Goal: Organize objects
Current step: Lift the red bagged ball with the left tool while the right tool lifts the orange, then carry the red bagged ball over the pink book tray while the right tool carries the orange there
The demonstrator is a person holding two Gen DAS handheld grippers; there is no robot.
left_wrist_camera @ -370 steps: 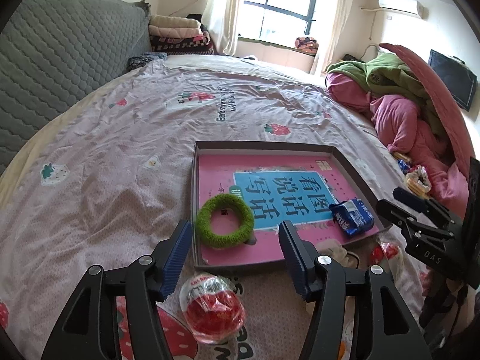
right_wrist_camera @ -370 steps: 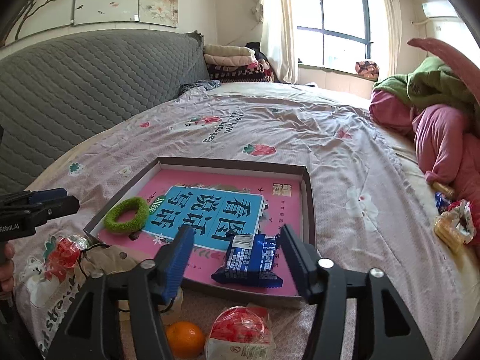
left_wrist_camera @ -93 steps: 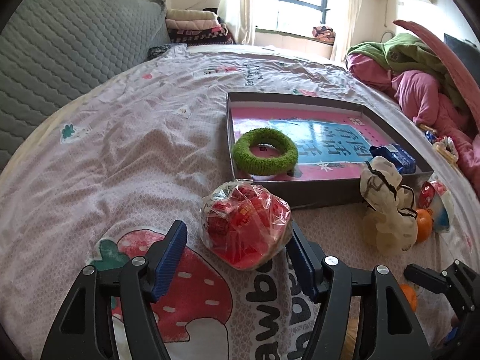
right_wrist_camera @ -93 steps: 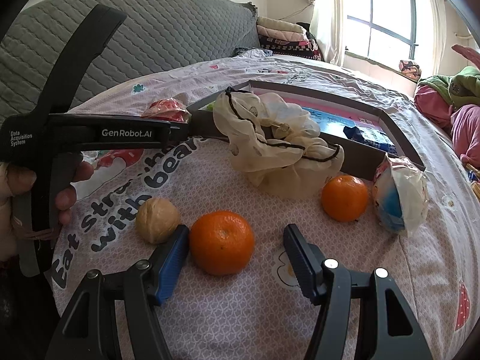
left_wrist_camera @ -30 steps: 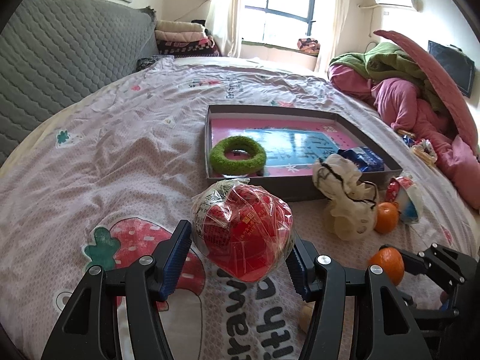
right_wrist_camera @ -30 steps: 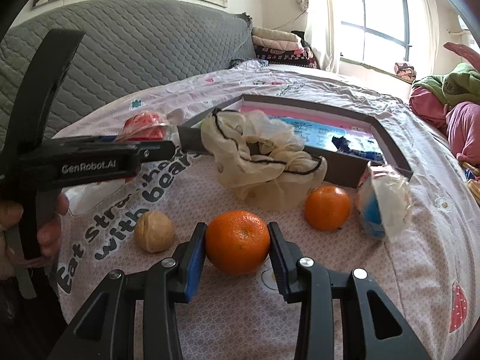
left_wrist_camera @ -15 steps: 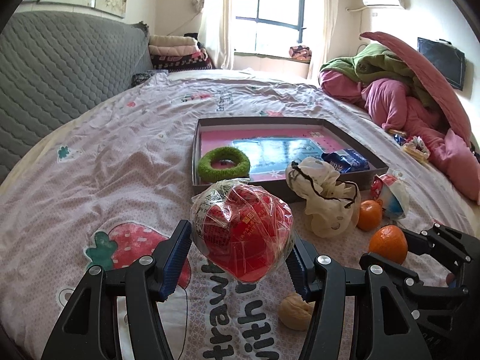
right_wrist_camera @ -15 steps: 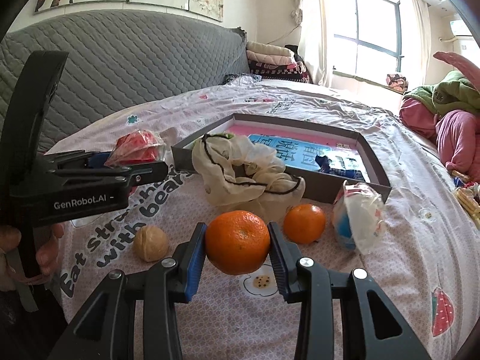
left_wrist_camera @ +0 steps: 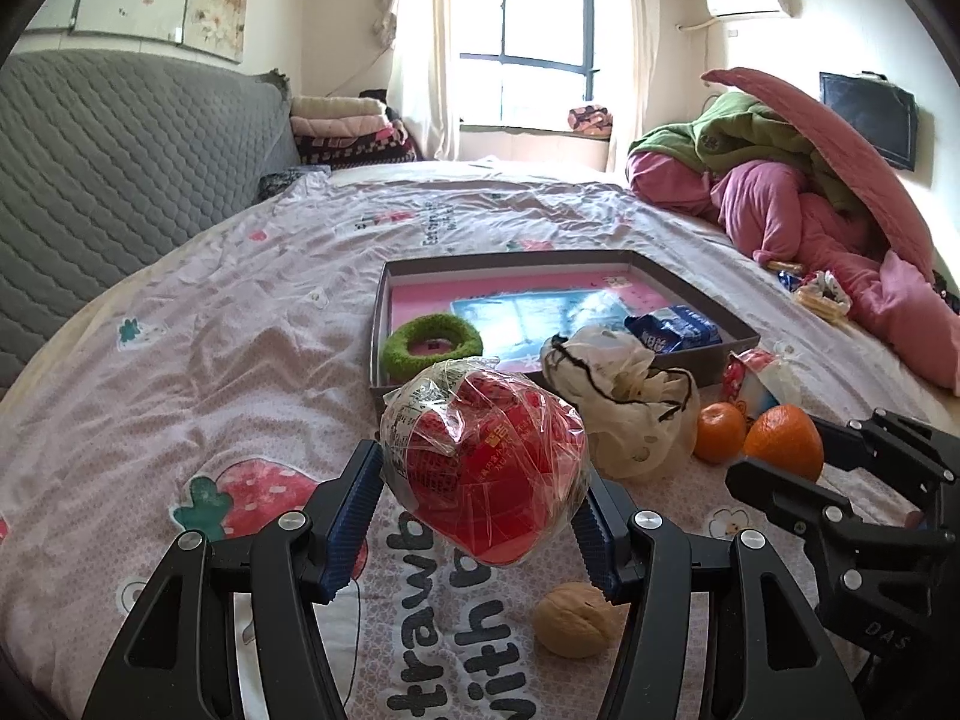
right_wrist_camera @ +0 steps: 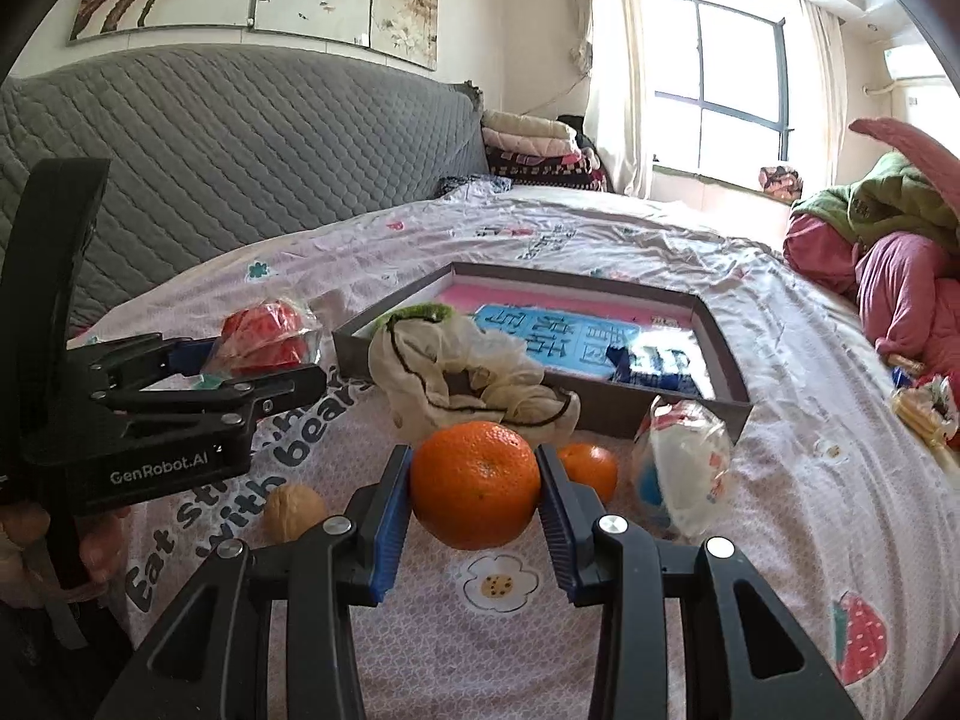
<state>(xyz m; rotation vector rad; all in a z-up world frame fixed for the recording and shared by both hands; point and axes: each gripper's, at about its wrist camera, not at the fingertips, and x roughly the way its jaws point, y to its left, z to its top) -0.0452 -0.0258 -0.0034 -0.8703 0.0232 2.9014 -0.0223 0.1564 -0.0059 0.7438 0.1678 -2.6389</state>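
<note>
Left tongs (left_wrist_camera: 480, 519) pinch crinkly, slippery plastic-wrapped red snack (left_wrist_camera: 487, 465); right tongs (right_wrist_camera: 474, 501) clamp firm round orange (right_wrist_camera: 475, 485) at three and nine o'clock.

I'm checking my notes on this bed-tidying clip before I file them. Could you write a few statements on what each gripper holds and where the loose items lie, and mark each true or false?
1. The left hand-held gripper grips a red plastic-wrapped packet. True.
2. The right hand-held gripper is empty. False: it is shut on an orange.
3. The green ring lies inside the box. True.
4. The walnut lies inside the box. False: it lies on the bedsheet.
5. A second orange rests on the bedsheet. True.
</note>
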